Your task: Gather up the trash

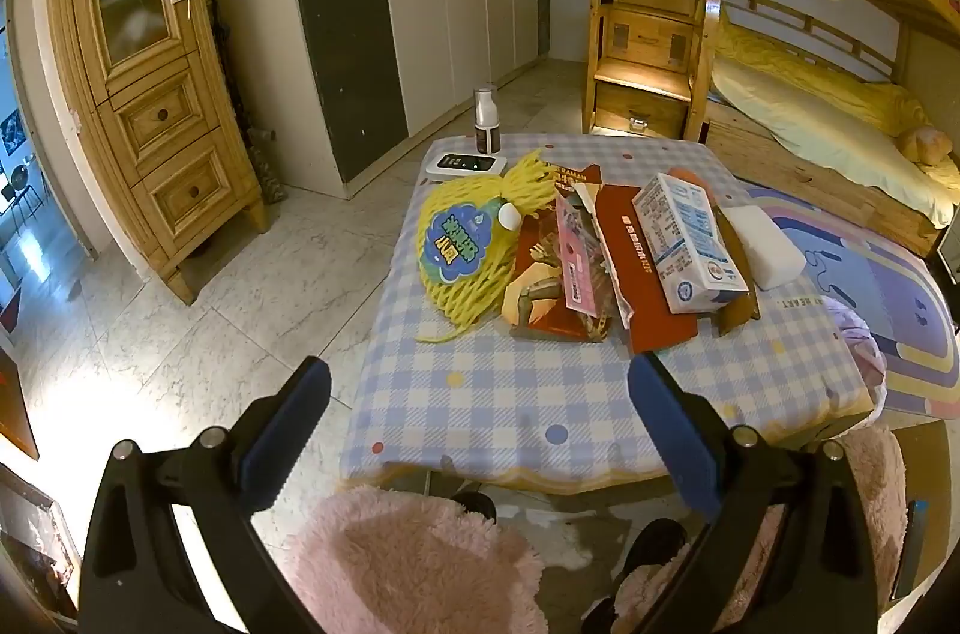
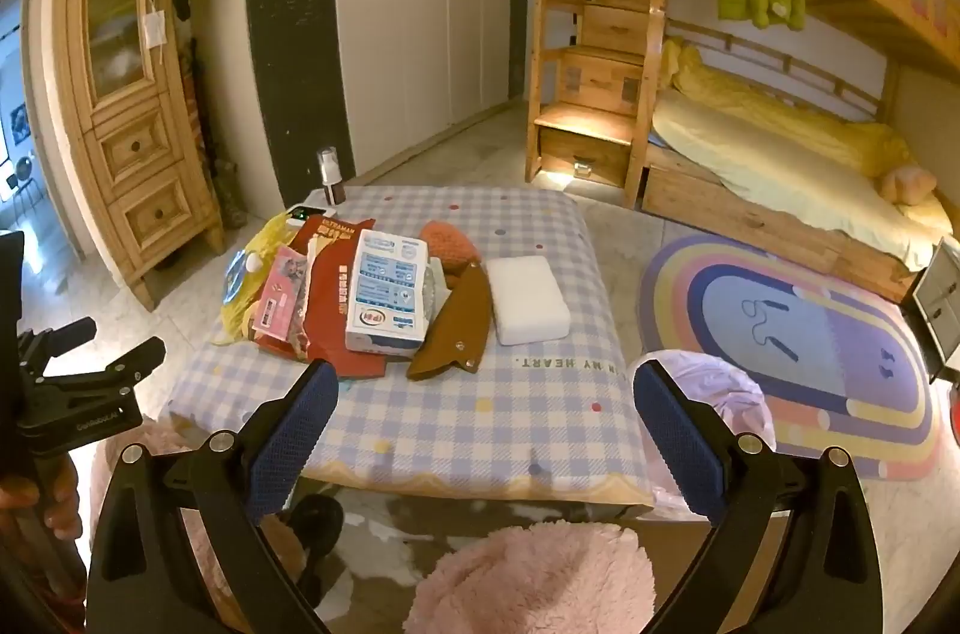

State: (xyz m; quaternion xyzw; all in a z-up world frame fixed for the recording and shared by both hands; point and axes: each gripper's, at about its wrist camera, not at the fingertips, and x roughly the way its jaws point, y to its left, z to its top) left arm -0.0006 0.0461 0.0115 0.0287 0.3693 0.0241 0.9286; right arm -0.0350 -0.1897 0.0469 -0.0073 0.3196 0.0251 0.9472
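Both hand-held grippers, left (image 1: 480, 430) and right (image 2: 486, 430), released and empty. Trash pile mid-tabletop (image 2: 456, 424): milk carton (image 2: 387, 301) light, stiff, pinch its sides; yellow foam net (image 1: 462, 250) soft, left edge.

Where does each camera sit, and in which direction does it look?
Left wrist: on the left gripper, aimed forward and down at the checked table from its near-left side; open blue-padded jaws and pink fluffy legs show.
Right wrist: on the right gripper, aimed likewise from further right; open jaws, the other gripper and a hand show.
Shared: the table, milk carton, white block, bunk bed.
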